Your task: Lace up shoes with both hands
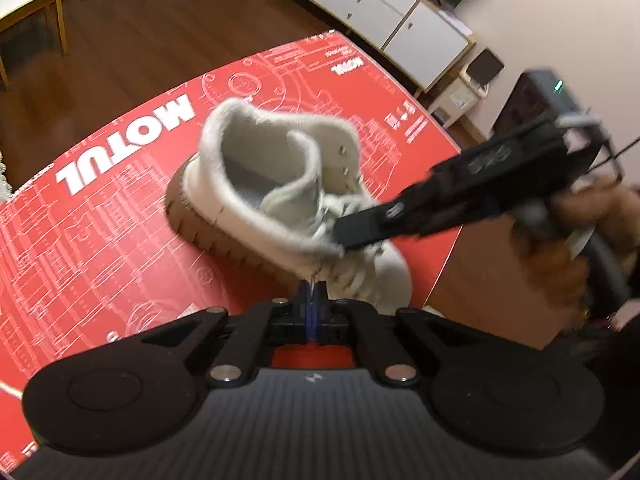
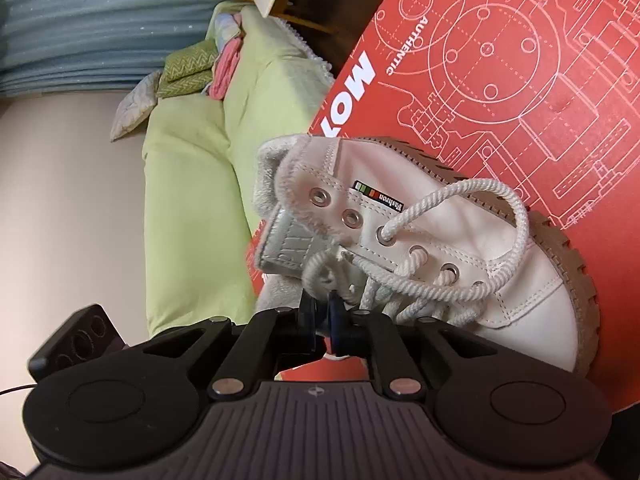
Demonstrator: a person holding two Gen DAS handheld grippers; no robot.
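A white high-top shoe [image 1: 256, 184] with a brown ridged sole lies tilted on a red printed mat [image 1: 100, 240]. My left gripper [image 1: 314, 294] is shut just below the shoe's side, and a thin pale strand runs from its pads up to the shoe. The right gripper [image 1: 348, 232] reaches in from the right onto the laced area. In the right wrist view the shoe [image 2: 460, 232] lies on its side. A white shoelace [image 2: 518, 216] loops out of a middle eyelet, and the right gripper [image 2: 322, 312] is shut on lace by the tongue. The top two eyelets [image 2: 319, 197] are empty.
A person's hand [image 1: 560, 248] holds the right gripper. The mat's edge [image 1: 452, 240] drops to dark wooden floor [image 1: 140, 40]. A white cabinet [image 1: 380, 12] and a wooden chair [image 1: 32, 0] stand behind. A light green sofa [image 2: 188, 160] sits beyond the mat.
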